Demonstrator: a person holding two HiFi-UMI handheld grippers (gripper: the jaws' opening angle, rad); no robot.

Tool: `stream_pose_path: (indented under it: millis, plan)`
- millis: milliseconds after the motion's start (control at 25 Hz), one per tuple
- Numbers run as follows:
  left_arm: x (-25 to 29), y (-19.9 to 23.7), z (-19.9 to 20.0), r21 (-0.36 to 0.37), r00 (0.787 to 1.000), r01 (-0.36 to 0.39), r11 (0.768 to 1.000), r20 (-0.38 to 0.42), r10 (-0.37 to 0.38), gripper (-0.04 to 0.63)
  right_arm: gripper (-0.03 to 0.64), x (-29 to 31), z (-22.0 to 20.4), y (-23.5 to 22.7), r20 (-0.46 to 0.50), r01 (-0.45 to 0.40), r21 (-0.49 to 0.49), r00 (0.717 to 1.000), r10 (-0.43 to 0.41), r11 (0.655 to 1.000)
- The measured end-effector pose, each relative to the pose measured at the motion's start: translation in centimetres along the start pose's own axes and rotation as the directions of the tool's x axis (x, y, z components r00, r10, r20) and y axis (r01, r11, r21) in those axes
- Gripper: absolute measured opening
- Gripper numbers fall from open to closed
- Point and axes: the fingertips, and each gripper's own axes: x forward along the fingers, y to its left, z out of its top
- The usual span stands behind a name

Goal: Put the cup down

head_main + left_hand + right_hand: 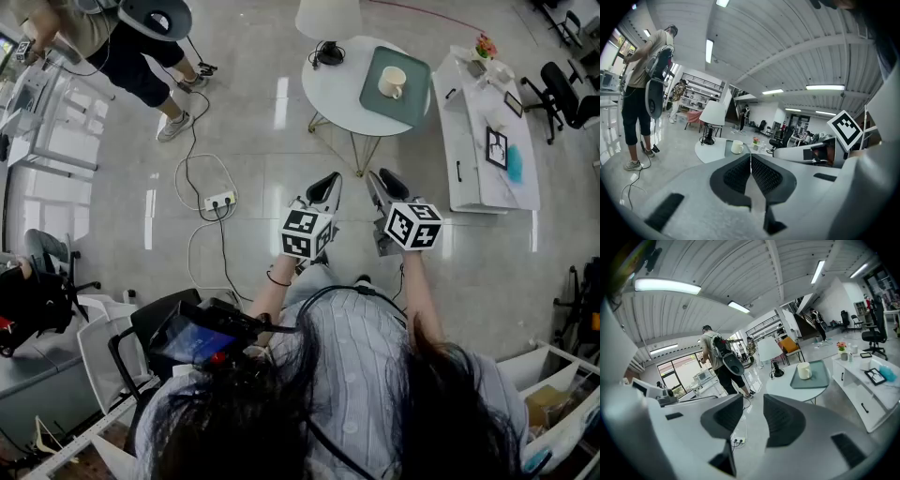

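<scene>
A cream cup point(392, 82) stands upright on a green tray point(413, 105) on the round white table point(339, 92), well ahead of both grippers. The left gripper point(329, 181) is held over the floor short of the table, its jaws shut pad to pad on nothing. Beside it the right gripper point(383, 178) has a narrow gap between its jaws with nothing in it. The left gripper view has the cup point(737, 147) small above the closed jaws of the left gripper point(750, 157). In the right gripper view the cup point(804, 371) and tray point(819, 378) lie beyond the right gripper point(753, 402).
A white lamp point(328, 19) stands on the table's far side. A long white cabinet point(473, 150) with a picture frame and flowers is to the right. On the floor lie a power strip point(220, 200) and cables. A person point(131, 52) stands far left; office chairs point(565, 92) far right.
</scene>
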Motion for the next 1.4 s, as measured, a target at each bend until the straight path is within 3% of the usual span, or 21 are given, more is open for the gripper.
stream_pose_path:
  millis: [640, 1040, 1400]
  plan:
    - [-1.3, -9.8, -1.4, 0.020, 0.998, -0.056, 0.998, 0.021, 0.055, 0.018, 0.072, -11.6, -1.9, -2.1, 0.025, -0.034, 0.002, 0.999, 0.034, 0.999]
    - [-2.7, -16.8, -4.1, 0.056, 0.998, -0.053, 0.997, 0.027, 0.052, 0.018, 0.060, -17.5, -4.7, -2.1, 0.025, -0.095, -0.012, 0.995, 0.095, 0.995]
    - [-3.9, -19.2, -4.5, 0.086, 0.998, -0.059, 0.995, 0.039, 0.056, 0.018, 0.058, -19.9, -5.3, -1.8, 0.042, -0.125, 0.000, 0.991, 0.125, 0.992]
